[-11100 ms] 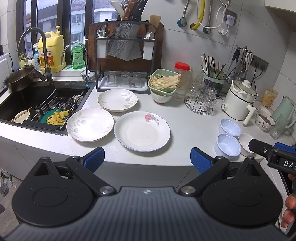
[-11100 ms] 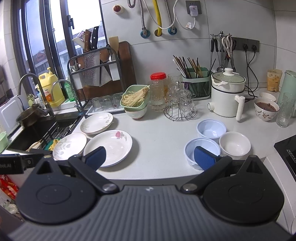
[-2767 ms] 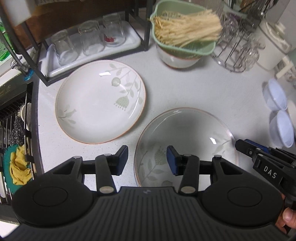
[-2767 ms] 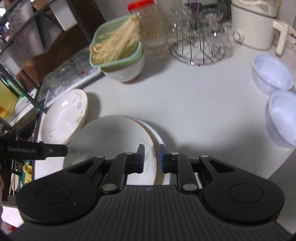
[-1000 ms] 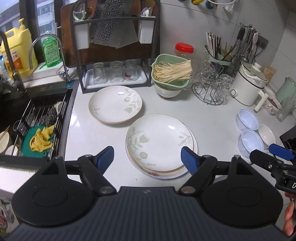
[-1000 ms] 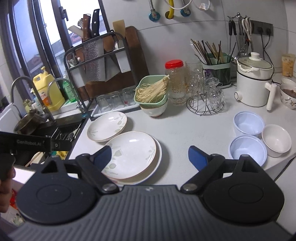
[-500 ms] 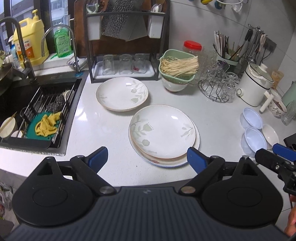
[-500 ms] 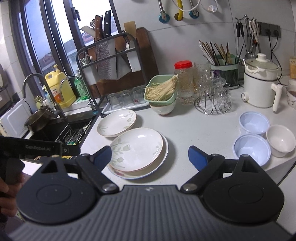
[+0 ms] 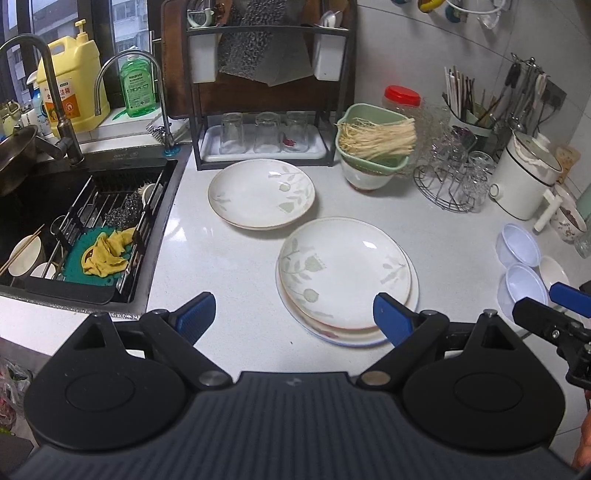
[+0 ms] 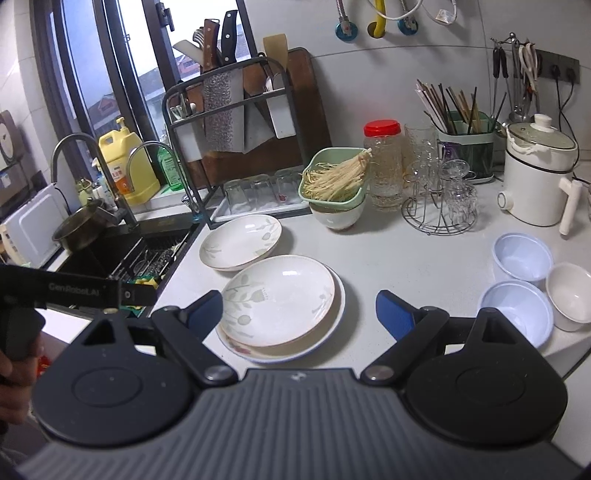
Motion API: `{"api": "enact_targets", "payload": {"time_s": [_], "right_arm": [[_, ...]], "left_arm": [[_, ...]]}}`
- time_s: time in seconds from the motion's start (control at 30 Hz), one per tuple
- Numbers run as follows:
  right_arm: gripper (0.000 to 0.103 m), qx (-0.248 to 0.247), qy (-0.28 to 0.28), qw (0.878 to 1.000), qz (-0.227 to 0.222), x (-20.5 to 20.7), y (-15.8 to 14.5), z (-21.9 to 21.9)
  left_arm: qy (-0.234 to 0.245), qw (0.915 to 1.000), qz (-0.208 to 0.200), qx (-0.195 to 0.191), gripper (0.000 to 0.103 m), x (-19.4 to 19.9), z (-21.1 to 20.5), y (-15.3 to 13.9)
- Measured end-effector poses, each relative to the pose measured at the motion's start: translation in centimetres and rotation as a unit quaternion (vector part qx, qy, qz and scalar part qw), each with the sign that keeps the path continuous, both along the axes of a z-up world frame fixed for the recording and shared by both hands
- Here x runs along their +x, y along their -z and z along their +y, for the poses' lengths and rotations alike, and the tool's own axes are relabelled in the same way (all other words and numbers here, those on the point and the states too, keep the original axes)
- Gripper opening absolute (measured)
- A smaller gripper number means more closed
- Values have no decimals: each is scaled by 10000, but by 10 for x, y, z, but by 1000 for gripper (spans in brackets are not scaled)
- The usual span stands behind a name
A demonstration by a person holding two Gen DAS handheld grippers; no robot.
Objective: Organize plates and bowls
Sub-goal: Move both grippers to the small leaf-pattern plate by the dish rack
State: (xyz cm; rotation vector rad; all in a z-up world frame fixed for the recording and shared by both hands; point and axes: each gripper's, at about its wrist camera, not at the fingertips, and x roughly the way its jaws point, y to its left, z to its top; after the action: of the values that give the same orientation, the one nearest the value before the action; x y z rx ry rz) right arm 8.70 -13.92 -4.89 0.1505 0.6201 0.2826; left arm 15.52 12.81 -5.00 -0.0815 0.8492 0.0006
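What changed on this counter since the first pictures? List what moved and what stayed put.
The leaf plate that lay near the sink now sits stacked on the flower plate, set there and let go. The left claw and right claw are both open and empty above the counter. The second leaf plate by the rack, the two blue bowls and the white bowl stayed as they were.

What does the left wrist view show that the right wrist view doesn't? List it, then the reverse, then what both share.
Only the left wrist view: the yellow cloth on the sink rack, and the right gripper at the frame's right edge.

Only the right wrist view: the knives above the rack, the white appliance beside the sink, and the hand holding the left gripper's handle.

Both: the stacked plates, the single leaf plate, the three small bowls, the noodle basket.
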Motion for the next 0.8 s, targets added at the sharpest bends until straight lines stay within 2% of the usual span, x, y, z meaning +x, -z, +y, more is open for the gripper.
{"api": "enact_targets", "payload": {"time_s": [0.33,0.8], "right_arm": [[91,-48,-2,9998,172,39,-2,31],[90,-49,112,9993,344,113,7,79]], "left_arm": [[194,9997,124,-79,95,59,29,3],[293,9991,272,-146,94,155,81,23]]}}
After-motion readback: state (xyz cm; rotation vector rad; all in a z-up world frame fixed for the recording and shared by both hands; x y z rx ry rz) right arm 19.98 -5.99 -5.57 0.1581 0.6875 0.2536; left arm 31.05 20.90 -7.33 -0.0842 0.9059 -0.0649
